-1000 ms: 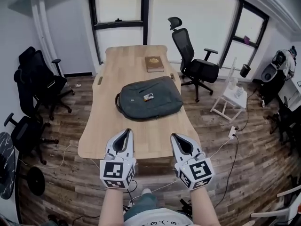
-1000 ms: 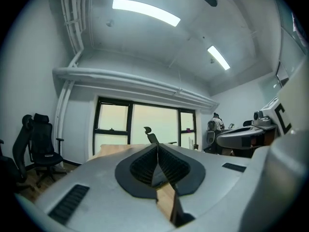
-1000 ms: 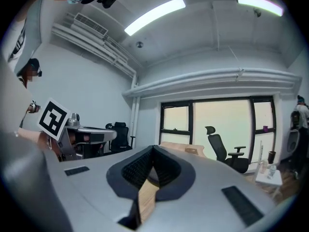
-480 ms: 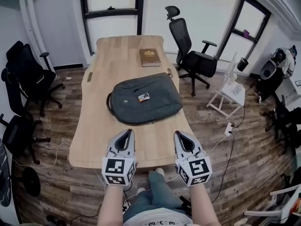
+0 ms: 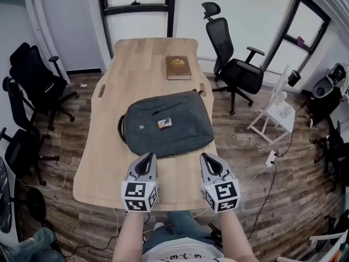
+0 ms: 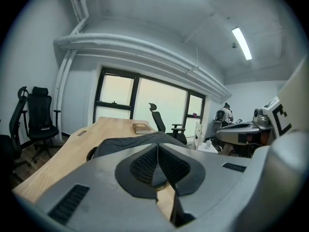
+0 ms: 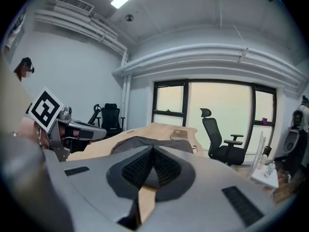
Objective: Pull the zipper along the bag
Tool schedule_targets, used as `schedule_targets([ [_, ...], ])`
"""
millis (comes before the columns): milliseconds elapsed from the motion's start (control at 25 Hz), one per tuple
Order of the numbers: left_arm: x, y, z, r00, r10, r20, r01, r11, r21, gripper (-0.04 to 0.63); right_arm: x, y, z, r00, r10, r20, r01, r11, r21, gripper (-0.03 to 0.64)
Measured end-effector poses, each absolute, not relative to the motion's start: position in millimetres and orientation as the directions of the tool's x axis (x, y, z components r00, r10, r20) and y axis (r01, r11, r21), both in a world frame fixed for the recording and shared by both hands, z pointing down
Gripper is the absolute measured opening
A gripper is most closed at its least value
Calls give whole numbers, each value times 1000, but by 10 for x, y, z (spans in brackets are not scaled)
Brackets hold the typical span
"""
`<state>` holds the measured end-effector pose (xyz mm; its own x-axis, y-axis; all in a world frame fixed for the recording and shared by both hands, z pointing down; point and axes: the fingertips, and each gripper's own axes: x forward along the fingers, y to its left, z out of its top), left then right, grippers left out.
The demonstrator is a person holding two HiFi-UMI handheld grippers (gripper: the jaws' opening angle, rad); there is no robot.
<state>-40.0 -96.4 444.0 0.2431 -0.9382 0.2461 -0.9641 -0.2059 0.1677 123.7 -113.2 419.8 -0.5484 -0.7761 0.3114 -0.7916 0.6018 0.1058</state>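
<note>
Count: 2 grippers, left gripper point(image 5: 146, 156) and right gripper point(image 5: 208, 157), 1 marker cube point(image 5: 140, 196) on each. Ahead of both: 1 table point(image 5: 109, 165), 1 grey bag point(image 5: 180, 130), 1 small tag point(image 5: 164, 123) on it, 1 brown book point(image 5: 178, 67) beyond the bag. 2 slots point(image 5: 101, 90) in the table top, one ahead of each gripper. Black office chairs point(image 5: 235, 72): 1 ahead-right of the right gripper, roughly 3 in a chair cluster point(image 5: 38, 86) left of the left gripper, overlapping, hard to split. Right of the right gripper: 1 white stand point(image 5: 275, 113), 1 power strip point(image 5: 270, 158)
</note>
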Motion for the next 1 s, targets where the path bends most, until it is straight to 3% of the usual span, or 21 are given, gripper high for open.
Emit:
schedule_targets([
  [240, -130, -1392, 4811, 240, -912, 334, -963, -179, 203, 17, 1397, -1676, 4500, -580, -724, 374, -762, 644, 66, 52],
  [400, 10, -1471, 5068, 246, -883, 400, -961, -168, 221, 124, 1447, -1909, 4709, -601, -687, 409, -743, 669, 32, 52],
  [720, 162, -1338, 5549, 267, -825, 498, -951, -142, 274, 101, 1333, -2212, 5088, -619, -633, 465, -713, 701, 4, 52],
  [1000, 344, -1303, 6074, 313, -741, 594, -939, -148, 311, 101, 1412, -2287, 5493, -547, -630, 551, -756, 655, -3, 51],
])
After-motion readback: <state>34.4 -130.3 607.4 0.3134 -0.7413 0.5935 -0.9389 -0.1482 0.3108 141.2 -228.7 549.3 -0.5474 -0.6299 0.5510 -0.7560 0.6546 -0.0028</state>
